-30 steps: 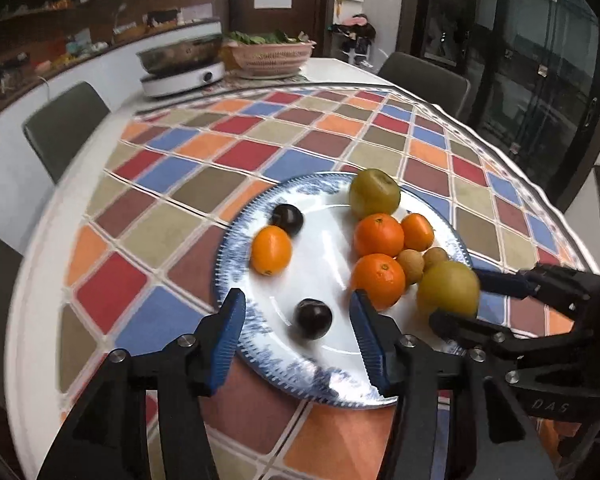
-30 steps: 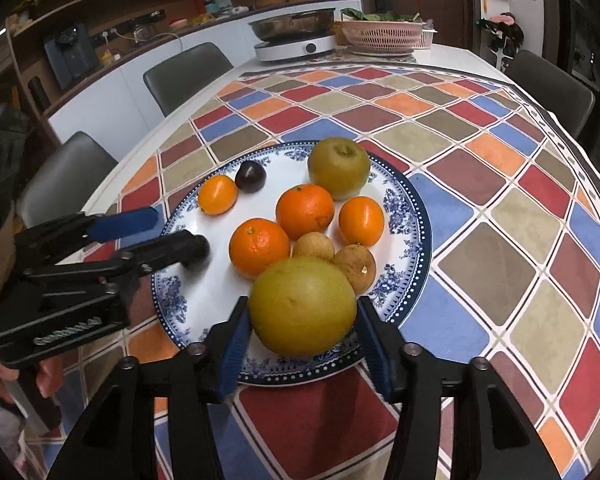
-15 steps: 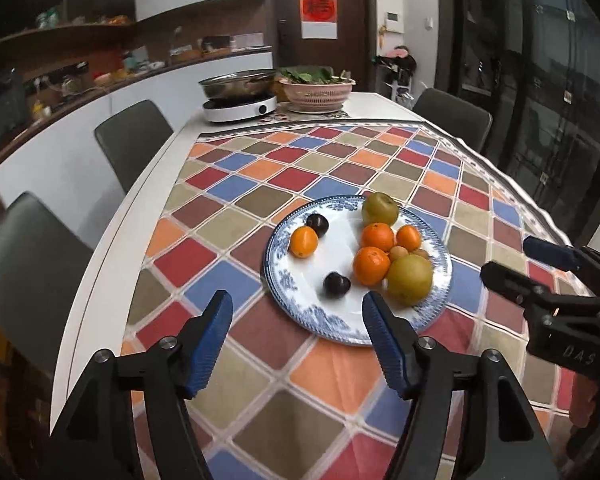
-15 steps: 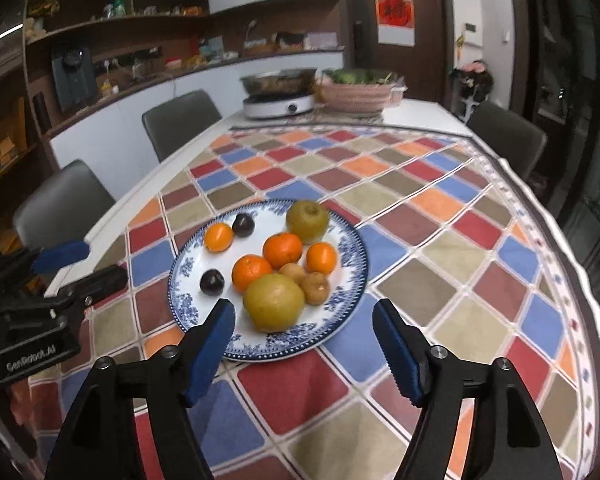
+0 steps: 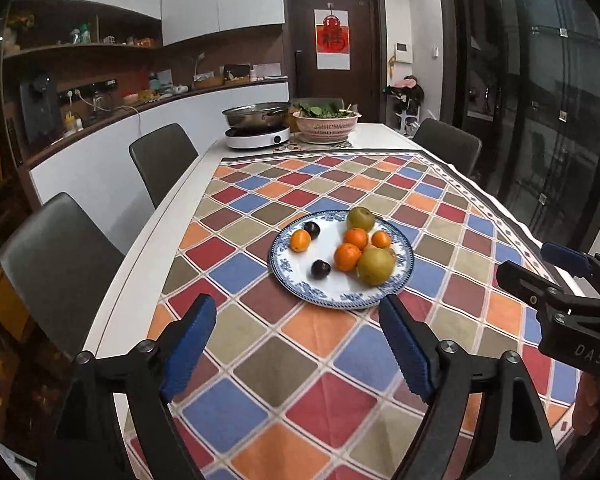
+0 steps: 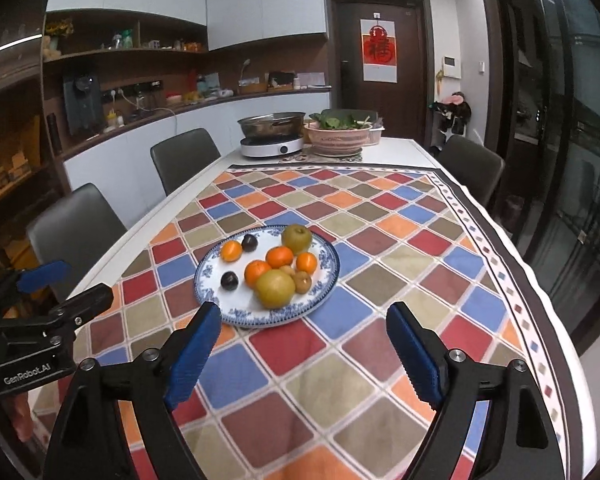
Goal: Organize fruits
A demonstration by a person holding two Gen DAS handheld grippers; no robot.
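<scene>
Both claws hang wide apart and empty above the checked cloth on the table: the left claw point(image 5: 296, 344) and the right claw point(image 6: 304, 352) each face the blue-rimmed plate point(image 6: 327, 280), which lies straight ahead of them, well clear of the pads. On the plate, the large yellow-green pear point(image 6: 276, 289) sits at the near edge, the oranges point(image 6: 280, 257) just behind it, two dark plums point(image 6: 229, 281) to the plate's left side. The right claw looks nearer the pear; the left, the near plum.
</scene>
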